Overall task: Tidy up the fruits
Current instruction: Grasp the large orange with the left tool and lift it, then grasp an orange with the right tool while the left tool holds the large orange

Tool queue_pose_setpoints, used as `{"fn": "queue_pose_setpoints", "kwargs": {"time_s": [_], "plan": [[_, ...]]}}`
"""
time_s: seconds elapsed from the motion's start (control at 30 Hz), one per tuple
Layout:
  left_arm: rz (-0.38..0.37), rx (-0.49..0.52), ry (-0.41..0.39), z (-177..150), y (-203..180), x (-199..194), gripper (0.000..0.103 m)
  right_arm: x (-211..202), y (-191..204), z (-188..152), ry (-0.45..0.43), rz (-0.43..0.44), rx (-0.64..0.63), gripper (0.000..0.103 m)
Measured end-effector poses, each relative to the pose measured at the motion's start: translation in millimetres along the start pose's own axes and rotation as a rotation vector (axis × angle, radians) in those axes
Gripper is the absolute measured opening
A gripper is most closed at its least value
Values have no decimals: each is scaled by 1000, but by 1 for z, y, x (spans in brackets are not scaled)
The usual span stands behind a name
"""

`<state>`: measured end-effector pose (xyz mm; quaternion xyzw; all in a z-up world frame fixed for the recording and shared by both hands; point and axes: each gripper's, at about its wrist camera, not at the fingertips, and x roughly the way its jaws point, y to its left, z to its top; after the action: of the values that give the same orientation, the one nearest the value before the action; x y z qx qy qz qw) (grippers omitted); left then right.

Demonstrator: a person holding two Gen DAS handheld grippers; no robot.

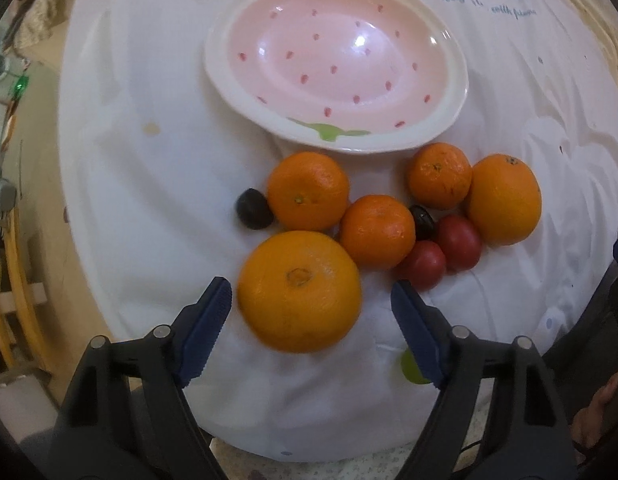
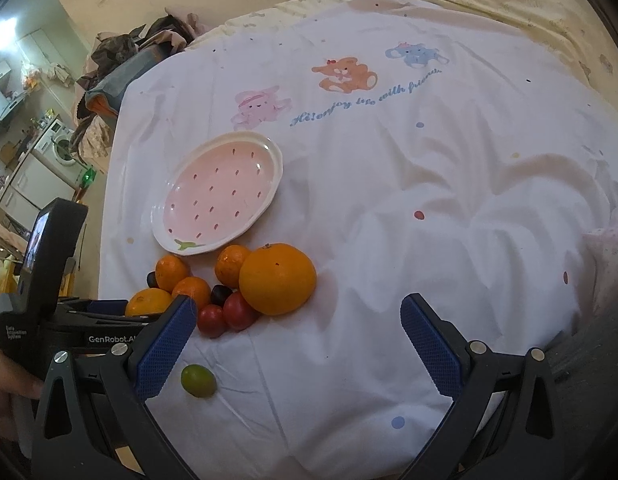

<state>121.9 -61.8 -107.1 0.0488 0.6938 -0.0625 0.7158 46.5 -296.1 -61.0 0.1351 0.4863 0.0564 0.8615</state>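
**Left gripper over the big orange, plate bare**

On the bed, a white sheet (image 2: 389, 208) printed with cartoon animals carries everything. The left gripper (image 1: 311, 304) points down with its jaws apart on either side of the nearest large orange (image 1: 299, 292); the blue pads (image 1: 207, 332) flank it without pressing. Beyond it huddle three small mandarins (image 1: 307, 190), a second large orange (image 1: 504, 199), two red tomatoes (image 1: 458, 249) and two dark plums (image 1: 253, 209), all just below the pink strawberry plate (image 1: 459, 76), which holds nothing. A green grape (image 2: 198, 380) lies apart, nearer the sheet's edge. The right gripper (image 2: 297, 348) hangs wide open above bare sheet, holding nothing.
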Motion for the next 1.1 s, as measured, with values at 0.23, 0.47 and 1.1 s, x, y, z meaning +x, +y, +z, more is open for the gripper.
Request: {"fn": "queue_pose_setpoints", "kwargs": {"time_s": [0.23, 0.47, 1.1], "plan": [[12, -2, -33, 1, 4, 5, 58, 9, 0, -1, 24, -31, -15, 103], [-40, -28, -51, -19, 15, -10, 55, 13, 3, -1, 24, -49, -27, 103], [-64, -241, -299, -59, 52, -61, 54, 21, -8, 25, 110, 10, 12, 103]]}}
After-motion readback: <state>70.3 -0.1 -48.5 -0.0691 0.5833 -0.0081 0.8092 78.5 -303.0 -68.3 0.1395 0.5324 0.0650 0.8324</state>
